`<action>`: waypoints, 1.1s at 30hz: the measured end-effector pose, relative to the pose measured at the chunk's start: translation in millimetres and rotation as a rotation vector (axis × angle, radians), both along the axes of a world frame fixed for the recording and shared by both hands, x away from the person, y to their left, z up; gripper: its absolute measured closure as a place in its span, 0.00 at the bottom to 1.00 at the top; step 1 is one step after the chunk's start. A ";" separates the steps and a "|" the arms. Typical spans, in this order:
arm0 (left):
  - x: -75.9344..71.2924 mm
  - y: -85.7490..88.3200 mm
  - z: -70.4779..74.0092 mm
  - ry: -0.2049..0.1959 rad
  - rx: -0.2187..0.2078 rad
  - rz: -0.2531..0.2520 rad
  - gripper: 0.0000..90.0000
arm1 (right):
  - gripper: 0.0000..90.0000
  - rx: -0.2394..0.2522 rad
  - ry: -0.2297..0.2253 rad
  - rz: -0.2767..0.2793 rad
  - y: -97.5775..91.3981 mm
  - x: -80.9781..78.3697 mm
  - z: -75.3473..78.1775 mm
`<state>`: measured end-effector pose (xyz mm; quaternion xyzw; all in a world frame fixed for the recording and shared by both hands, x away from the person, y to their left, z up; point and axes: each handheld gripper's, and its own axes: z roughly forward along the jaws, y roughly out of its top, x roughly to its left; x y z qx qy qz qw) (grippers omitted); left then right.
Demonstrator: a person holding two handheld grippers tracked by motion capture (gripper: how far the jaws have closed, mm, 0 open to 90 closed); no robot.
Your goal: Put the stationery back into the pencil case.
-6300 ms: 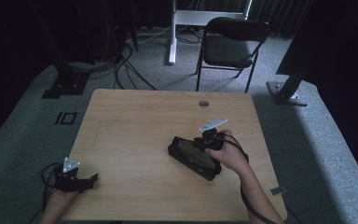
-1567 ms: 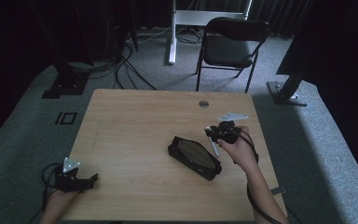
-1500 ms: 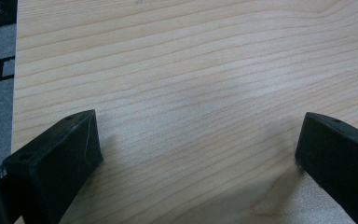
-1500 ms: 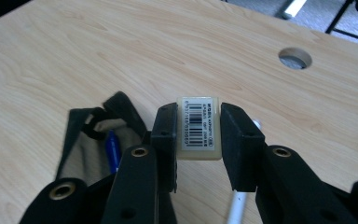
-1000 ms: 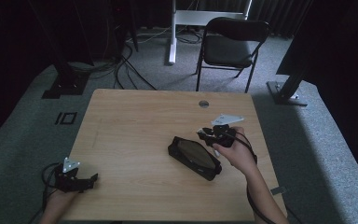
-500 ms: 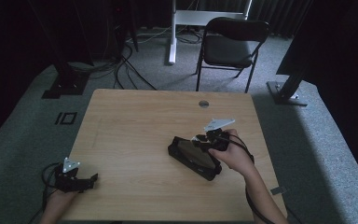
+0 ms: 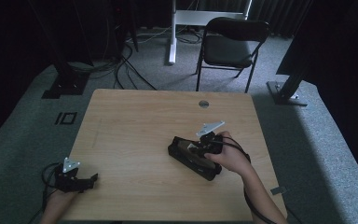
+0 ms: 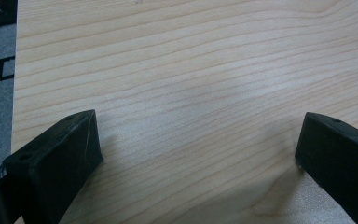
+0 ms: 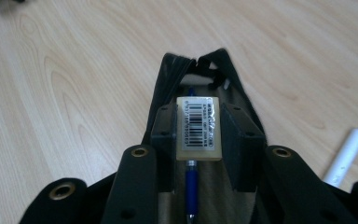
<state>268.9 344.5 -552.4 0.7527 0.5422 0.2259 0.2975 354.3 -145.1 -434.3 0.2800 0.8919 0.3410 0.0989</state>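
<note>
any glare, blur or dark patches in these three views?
High view: dim, floor and room edges nearly black, table evenly lit. Left gripper view: soft glare patch on the wood, jaws slightly blurred. Right gripper view: sharp barcode on the eraser gripped over the open pencil case; near foreground soft.

The worktop (image 7: 135, 135) is pale wood with a wavy brown grain. On it lies a black pencil case (image 9: 200, 74), open on a tan lining. The eraser (image 9: 199, 128) is cream, its label white with black barcode stripes. Under it lies a dark blue pen (image 9: 191, 186). A white stick (image 9: 345, 156) lies beside the case. Both grippers are black: right gripper (image 9: 199, 130), left gripper (image 8: 196, 154). The floor carpet (image 7: 23, 130) is grey.
</note>
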 end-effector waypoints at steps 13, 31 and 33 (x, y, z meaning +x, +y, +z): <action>0.0 -0.1 0.0 0.000 -0.001 0.000 0.00 | 0.76 -0.067 0.046 0.000 9.5 8.4 -17.8; 0.0 -0.1 0.0 0.001 -0.001 0.000 0.00 | 0.76 -0.102 0.081 -0.006 18.1 17.1 -36.0; 0.0 0.0 0.0 0.001 -0.001 0.000 0.00 | 0.76 -0.108 0.081 -0.007 20.1 17.4 -38.6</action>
